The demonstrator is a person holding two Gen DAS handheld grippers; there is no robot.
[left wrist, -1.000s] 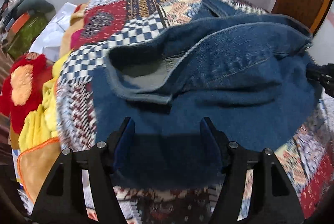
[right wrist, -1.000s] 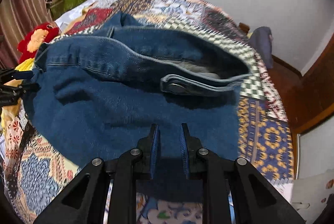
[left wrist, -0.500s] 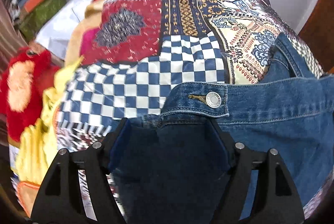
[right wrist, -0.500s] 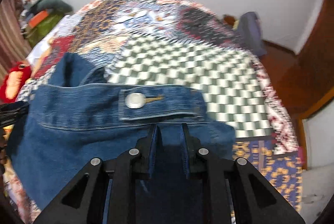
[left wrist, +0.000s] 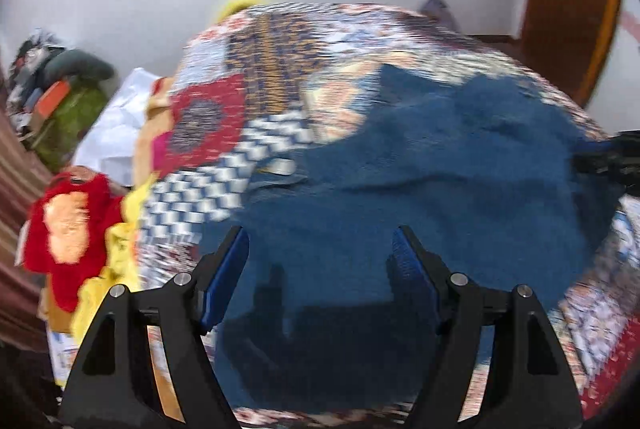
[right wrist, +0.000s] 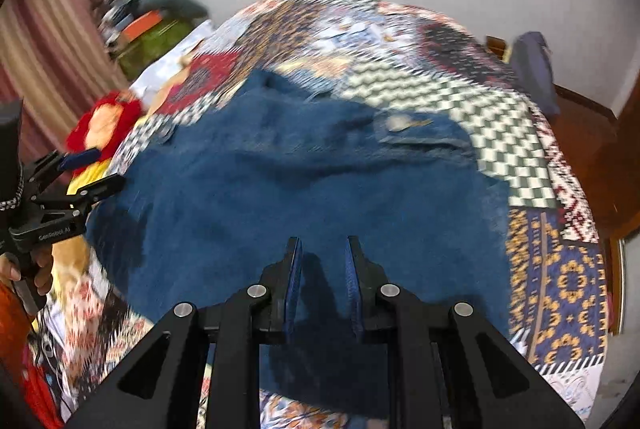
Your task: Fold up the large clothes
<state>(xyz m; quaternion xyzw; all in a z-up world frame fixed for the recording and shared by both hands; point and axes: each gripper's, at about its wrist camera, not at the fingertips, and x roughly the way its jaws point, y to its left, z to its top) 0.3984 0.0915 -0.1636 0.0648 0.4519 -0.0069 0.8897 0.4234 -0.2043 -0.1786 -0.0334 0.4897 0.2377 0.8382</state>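
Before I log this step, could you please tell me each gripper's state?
Left gripper: jaws open, holding nothing.
Right gripper: jaws closed, no denim jacket visibly gripped.

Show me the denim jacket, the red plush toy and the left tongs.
Jacket [right wrist: 304, 197]: right wrist view, middle of the blue denim.
Plush toy [left wrist: 68, 225]: left wrist view, its orange patch.
Left tongs [left wrist: 320, 269]: left wrist view, midway between the fingertips.

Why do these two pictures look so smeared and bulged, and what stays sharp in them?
Left wrist view: motion blur smears the denim garment and patchwork bedspread; the left gripper stays sharp and casts a shadow on the denim. Right wrist view: same smear, crisp right gripper. Both fisheye lenses bulge the bed, with dark corners.
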